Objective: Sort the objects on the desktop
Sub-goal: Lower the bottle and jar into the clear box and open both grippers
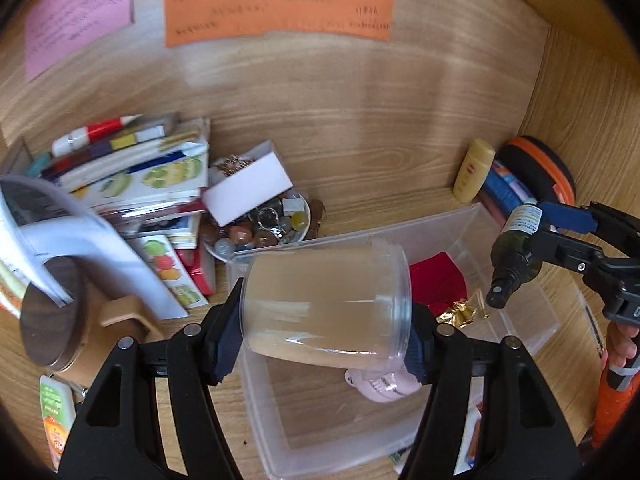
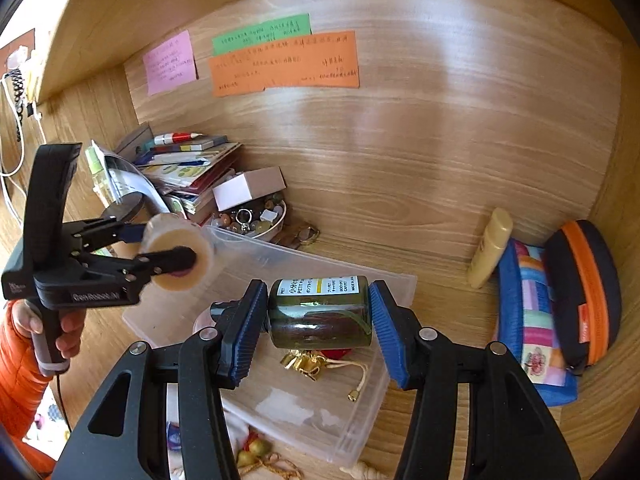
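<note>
Both tools are loaded over the clear plastic bin [image 2: 384, 280] on the bench [image 2: 440, 248]. The left hand-held gripper [image 1: 326, 338] clamps an empty clear jar [image 1: 326, 304] lying sideways between its pads; the right hand-held gripper [image 2: 318, 320] clamps a dark green spray bottle [image 2: 320, 312], the bin just below and ahead. The step looks like placing: next, lower each over bare bin floor, clear of the gold-tied red pouch [image 1: 438, 284], then release.

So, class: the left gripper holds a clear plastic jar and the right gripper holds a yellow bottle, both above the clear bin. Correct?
Not quite. The right gripper holds a dark green bottle, as the right wrist view shows. The left gripper does hold the clear jar, both above the clear bin.
</note>
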Available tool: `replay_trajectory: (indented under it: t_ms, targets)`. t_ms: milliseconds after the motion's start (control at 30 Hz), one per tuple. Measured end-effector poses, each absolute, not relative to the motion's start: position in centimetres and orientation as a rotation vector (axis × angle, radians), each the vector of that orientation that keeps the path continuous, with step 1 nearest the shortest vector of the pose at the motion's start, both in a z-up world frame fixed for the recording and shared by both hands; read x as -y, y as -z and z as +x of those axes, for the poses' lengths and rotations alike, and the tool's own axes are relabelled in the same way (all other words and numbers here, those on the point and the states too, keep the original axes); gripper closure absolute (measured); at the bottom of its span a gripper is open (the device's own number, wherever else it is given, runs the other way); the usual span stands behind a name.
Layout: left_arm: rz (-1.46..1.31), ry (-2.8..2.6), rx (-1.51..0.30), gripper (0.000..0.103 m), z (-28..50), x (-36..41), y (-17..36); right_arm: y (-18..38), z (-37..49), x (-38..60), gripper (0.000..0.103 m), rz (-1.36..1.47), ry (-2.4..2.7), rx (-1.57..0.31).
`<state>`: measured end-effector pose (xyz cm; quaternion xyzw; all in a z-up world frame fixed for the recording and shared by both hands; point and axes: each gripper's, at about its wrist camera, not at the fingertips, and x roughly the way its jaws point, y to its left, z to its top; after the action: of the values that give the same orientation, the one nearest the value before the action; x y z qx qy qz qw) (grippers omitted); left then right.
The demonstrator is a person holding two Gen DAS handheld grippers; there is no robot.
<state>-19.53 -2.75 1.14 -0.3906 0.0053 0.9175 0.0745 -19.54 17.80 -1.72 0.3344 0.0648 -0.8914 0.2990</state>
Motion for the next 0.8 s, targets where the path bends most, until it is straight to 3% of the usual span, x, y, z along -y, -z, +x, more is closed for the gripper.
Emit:
replay_trajectory:
  t_ms: [800]
  targets:
    - [-1.307, -2.719, -0.129, 0.038, -22.9, 0.6, 2.5, 7.4, -23.3, -15.1, 0.054, 1.064, 2.354, -0.225]
